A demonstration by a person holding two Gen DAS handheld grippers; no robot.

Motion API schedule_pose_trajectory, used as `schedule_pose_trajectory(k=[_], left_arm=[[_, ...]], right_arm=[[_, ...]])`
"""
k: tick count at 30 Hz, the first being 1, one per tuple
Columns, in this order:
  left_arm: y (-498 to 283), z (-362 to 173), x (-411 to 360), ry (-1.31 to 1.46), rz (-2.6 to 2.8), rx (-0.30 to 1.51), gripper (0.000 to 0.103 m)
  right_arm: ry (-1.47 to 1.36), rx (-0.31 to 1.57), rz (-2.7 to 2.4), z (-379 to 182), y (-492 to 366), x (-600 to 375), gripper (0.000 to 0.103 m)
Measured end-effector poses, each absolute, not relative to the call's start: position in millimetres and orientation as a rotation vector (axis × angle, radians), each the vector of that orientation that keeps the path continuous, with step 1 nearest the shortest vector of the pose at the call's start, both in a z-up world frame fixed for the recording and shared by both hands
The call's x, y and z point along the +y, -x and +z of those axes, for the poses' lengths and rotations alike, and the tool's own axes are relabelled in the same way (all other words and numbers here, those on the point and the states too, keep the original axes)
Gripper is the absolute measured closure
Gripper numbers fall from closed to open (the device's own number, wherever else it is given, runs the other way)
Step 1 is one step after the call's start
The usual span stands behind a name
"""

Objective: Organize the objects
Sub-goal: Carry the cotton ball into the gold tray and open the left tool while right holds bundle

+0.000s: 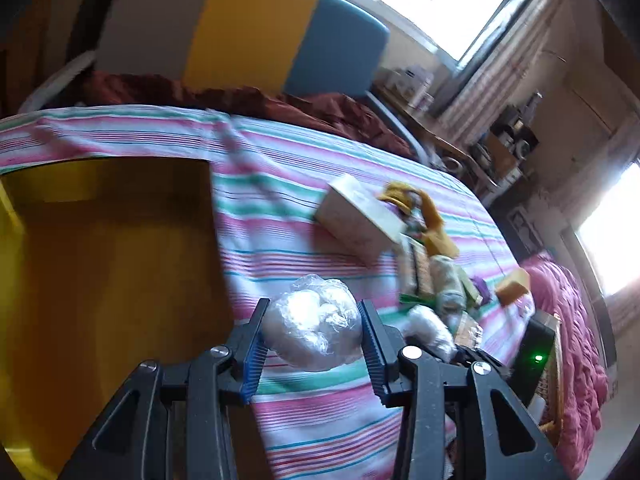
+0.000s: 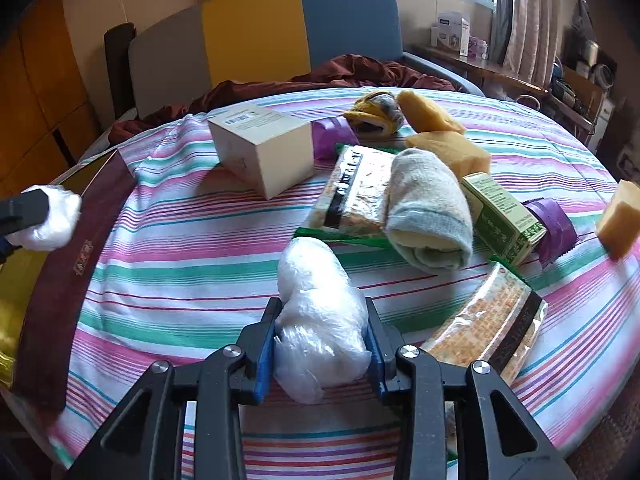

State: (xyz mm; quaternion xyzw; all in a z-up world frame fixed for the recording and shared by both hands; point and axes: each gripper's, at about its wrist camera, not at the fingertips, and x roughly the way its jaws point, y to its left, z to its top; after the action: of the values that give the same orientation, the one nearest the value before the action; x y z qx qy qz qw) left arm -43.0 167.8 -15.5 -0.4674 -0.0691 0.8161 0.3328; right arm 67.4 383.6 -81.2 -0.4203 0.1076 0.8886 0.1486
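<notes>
Clearly the sorting is only getting started. Most of the things are still lying loose on the striped bedspread point(image 2: 168, 264): a cream box point(image 2: 262, 148), a rolled grey sock point(image 2: 428, 212), two snack packets point(image 2: 352, 192) point(image 2: 488, 320), a small green carton point(image 2: 504, 218), yellow sponges point(image 2: 452, 150), purple wrappers point(image 2: 554, 226) and a yellow glove point(image 2: 376, 114) at the far side. The yellow tray point(image 1: 108, 248) at the edge of the bed is looking empty as far as the left wrist view shows its inside, so nothing seems to be put away yet, though part of it is hidden.

The left gripper point(image 1: 312, 344) is squeezing a white plastic-wrapped bundle point(image 1: 316, 328) between its blue pads, which are pressing on both of its sides. The bundle is hanging clear of the cloth, just beside the tray's near wall, and the right wrist view is showing the same bundle over the tray's dark red rim point(image 2: 60, 280).

The right gripper point(image 2: 322, 344) is clamping a second wrapped bundle point(image 2: 320, 320), its pads touching each flank near the bundle's near end. The far end is sticking out beyond the fingertips towards the sock, and whether it is resting on the bedspread or lifted off it I cannot tell.
</notes>
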Motion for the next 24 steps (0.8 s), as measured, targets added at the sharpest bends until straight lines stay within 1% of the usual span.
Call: schedule_pose_trajectory(k=[6,13,16,19,24], left_arm=[[70,-23,111,1.275,2.219,-0.286,0.06],[108,-35,57,1.364,2.346,-0.343,0.06],[121,-40,38,1.387,2.388,-0.382,0.06],[133,-44,23,1.406,2.442,-0.378,0.06],[156,-54,6,1.453,2.505,-0.409,0.06]], right_arm=[[1.236,0.293,2.553,-80,-63,372,0.065],[1.269,0.288,2.579,-77,-58,354,0.065],[1.279,0.278,2.593,-75,-56,345,0.065],[1.273,0.285,2.611,-70,-54,339,0.065],[1.234,0.269,2.675,-50,-51,324,0.065]])
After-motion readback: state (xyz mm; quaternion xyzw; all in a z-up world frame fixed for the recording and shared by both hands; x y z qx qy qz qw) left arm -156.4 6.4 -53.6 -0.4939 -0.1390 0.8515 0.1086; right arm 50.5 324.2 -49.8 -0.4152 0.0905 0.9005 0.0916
